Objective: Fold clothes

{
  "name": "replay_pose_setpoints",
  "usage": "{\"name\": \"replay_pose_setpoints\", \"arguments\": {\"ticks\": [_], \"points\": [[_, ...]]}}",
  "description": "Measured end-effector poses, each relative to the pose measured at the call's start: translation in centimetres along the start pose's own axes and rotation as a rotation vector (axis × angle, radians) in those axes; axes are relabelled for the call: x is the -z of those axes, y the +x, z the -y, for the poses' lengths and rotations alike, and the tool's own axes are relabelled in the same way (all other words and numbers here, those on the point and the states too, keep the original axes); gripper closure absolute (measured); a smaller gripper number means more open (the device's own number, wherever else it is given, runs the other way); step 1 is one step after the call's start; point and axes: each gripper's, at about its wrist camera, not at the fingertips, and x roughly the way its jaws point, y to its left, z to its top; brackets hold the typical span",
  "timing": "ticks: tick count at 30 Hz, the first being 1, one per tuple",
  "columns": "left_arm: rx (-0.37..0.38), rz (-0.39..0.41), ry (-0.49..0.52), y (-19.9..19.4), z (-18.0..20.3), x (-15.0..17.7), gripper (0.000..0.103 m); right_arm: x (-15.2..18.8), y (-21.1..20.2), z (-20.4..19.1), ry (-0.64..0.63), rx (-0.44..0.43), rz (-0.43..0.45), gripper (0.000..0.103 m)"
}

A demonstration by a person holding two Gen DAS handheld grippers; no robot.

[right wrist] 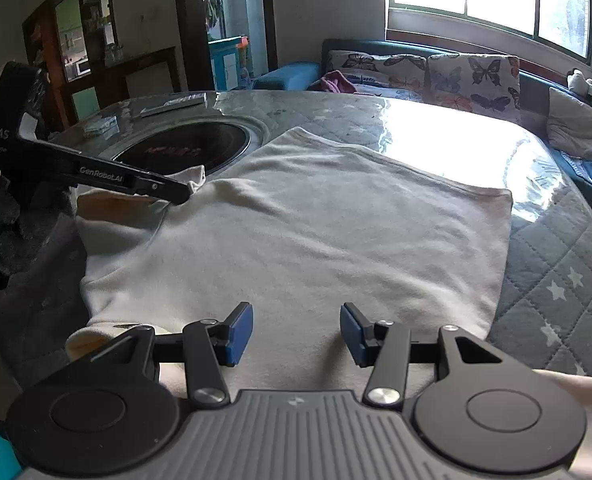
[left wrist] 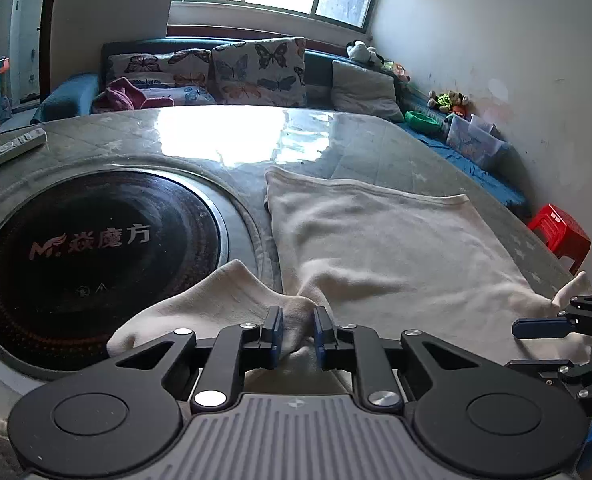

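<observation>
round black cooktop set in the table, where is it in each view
Left wrist: the cooktop fills the left side, just left of the cream garment.
Right wrist: the cooktop sits small, upper left of centre, beyond the garment's far left corner.
Shared landmark: the butterfly cushions under the window.

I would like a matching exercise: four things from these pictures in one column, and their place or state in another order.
1. left tool
2. right tool
3. red stool
4. remote control

a. open above the cloth
b. on the floor beside the table
c. shut on the cream garment
d. lying on the table's far left edge

Pairs: 1-c, 2-a, 3-b, 4-d
</observation>
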Motion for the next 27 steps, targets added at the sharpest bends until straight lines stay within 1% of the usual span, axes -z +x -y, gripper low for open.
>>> {"name": "replay_pose_setpoints", "arguments": {"ticks": [2, 5, 8, 11, 15, 17, 18, 20, 22, 23, 27], "points": [[-0.011, 0.030, -0.028, -0.8, -0.6, -0.2, 0.098, 0.0, 0.1, -0.1, 0.000, 0.000, -0.002, 0.054], [-0.057, 0.115, -0.094, -3.3, -2.3, -0.8, 0.098, 0.1, 0.0, -0.1, -0.002, 0.003, -0.002, 0.054], [-0.136, 0.189, -0.147, -6.2, -4.5, -1.1, 0.098, -0.1, 0.1, -0.1, -0.009, 0.005, -0.001, 0.054], [-0.233, 0.229, -0.188, -8.6, -6.9, -0.5, 0.098, -0.2, 0.0, -0.2, -0.016, 0.006, 0.001, 0.054], [-0.362, 0.228, -0.237, -10.3, -10.1, 0.9, 0.098, -0.5, -0.1, -0.3, -0.027, 0.005, 0.004, 0.054], [-0.446, 0.196, -0.238, -10.3, -11.2, 1.7, 0.098, -0.7, -0.1, -0.6, -0.037, 0.001, 0.002, 0.054], [-0.474, 0.181, -0.243, -10.3, -11.7, 2.1, 0.098, -0.8, -0.1, -0.7, -0.043, -0.001, 0.002, 0.054], [-0.489, 0.158, -0.265, -10.3, -12.3, 2.9, 0.098, -1.1, -0.2, -1.2, -0.061, -0.011, 0.001, 0.054], [-0.520, 0.141, -0.268, -10.3, -12.4, 3.4, 0.096, -1.5, -0.2, -1.8, -0.084, -0.026, 0.004, 0.054], [-0.532, 0.139, -0.272, -10.4, -12.4, 3.5, 0.095, -1.7, -0.2, -2.1, -0.094, -0.033, 0.006, 0.054], [-0.535, 0.161, -0.288, -10.8, -11.7, 2.8, 0.095, -2.3, 0.2, -3.6, -0.138, -0.079, 0.005, 0.054]]}}
